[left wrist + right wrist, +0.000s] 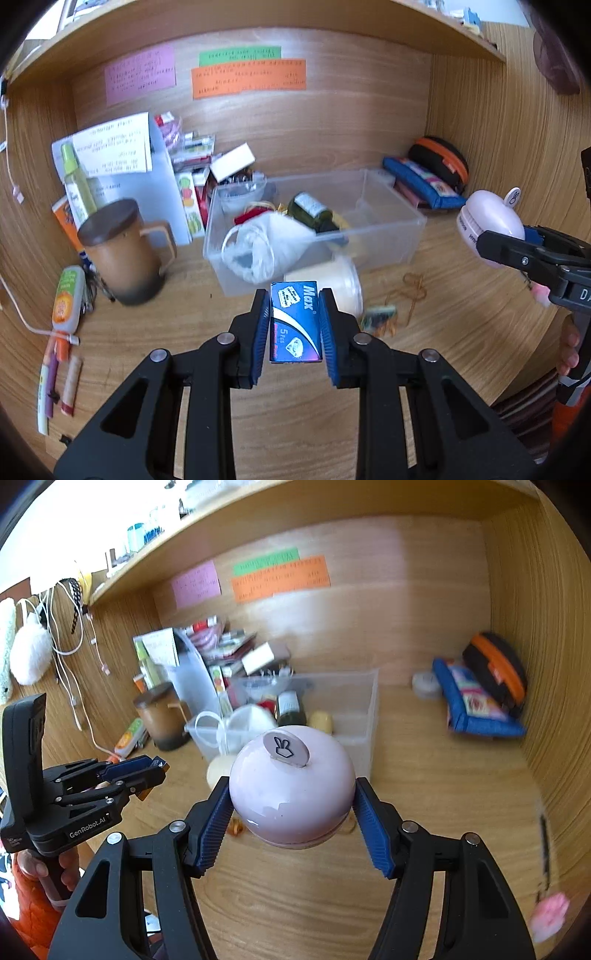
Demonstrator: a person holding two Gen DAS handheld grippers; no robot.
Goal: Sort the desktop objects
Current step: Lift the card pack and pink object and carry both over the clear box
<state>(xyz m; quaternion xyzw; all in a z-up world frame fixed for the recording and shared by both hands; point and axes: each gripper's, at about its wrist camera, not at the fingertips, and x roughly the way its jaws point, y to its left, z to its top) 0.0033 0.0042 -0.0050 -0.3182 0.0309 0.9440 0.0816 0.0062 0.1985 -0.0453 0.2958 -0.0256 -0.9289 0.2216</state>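
Note:
My left gripper (pixel 294 314) is shut on a small blue "Max" blade box (pixel 294 321) and holds it above the desk, just in front of a clear plastic bin (pixel 388 229). My right gripper (pixel 291 805) is shut on a round pink device (pixel 291 790) with a rabbit-hand tab on top. It also shows at the right of the left wrist view (pixel 491 221). The left gripper shows at the left of the right wrist view (pixel 147 770). The bin (pixel 364 709) holds a dark bottle (pixel 314 212), a white mask (pixel 266 243) and other small items.
A brown lidded mug (pixel 125 251) stands left of the bin. A glue tube (pixel 66 299) and pens (pixel 55 373) lie at the left. Rubber bands (pixel 410 295) and a white round tub (pixel 343 284) lie by the bin. A blue pouch (pixel 476 705) and a black-orange case (pixel 495 672) sit at back right.

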